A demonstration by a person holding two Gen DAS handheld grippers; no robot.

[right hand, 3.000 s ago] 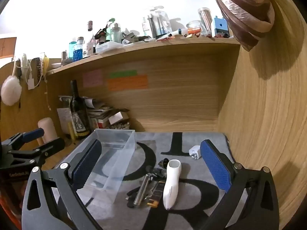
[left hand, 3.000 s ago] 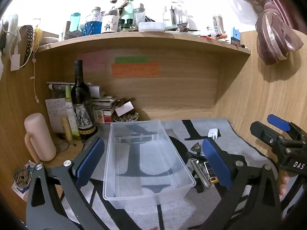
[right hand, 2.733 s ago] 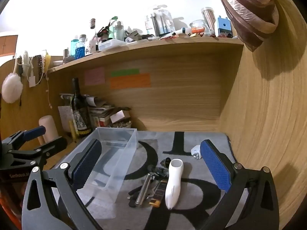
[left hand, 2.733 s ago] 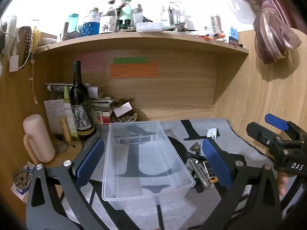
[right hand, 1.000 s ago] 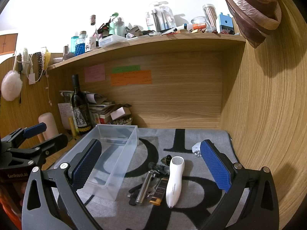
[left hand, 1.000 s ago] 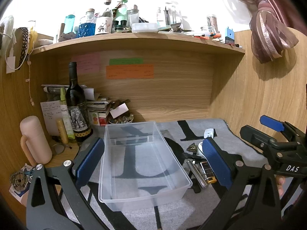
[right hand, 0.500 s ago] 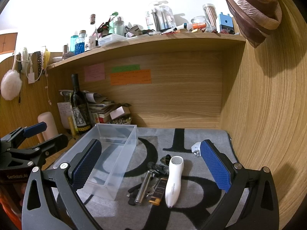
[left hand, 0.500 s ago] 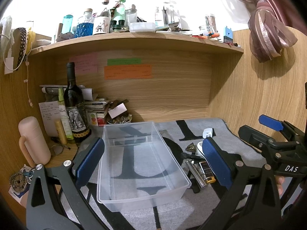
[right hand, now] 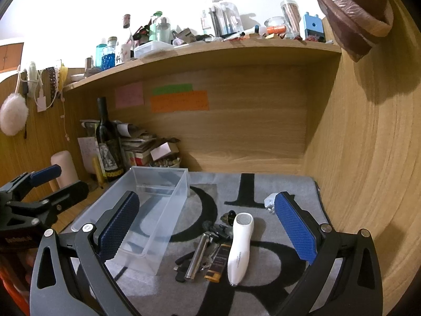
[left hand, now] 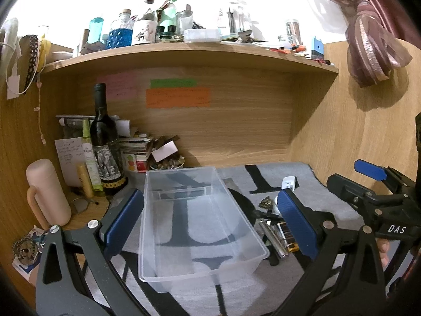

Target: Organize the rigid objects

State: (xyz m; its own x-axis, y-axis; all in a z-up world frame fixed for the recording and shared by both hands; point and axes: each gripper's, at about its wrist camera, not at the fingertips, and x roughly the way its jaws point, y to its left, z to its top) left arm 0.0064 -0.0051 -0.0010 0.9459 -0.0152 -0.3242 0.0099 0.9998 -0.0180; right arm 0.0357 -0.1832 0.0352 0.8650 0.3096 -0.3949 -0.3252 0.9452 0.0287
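The clear rectangular plastic bin [left hand: 200, 218] sits empty at twelve o'clock of the left tool [left hand: 210, 218]; views barely shift. Both tools, right tool [right hand: 210, 226] included, gape empty, sorting unstarted.

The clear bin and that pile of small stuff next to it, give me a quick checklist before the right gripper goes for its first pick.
1. Clear bin empty, open-topped: ok.
2. Right gripper open, holding nothing: ok.
3. Left gripper open, hovering over the bin: ok.
4. White handheld device lying unobstructed on the mat: ok.
5. Metal cylinder free of the dark items around it: cannot tell.
6. White plug by a right finger: ok.
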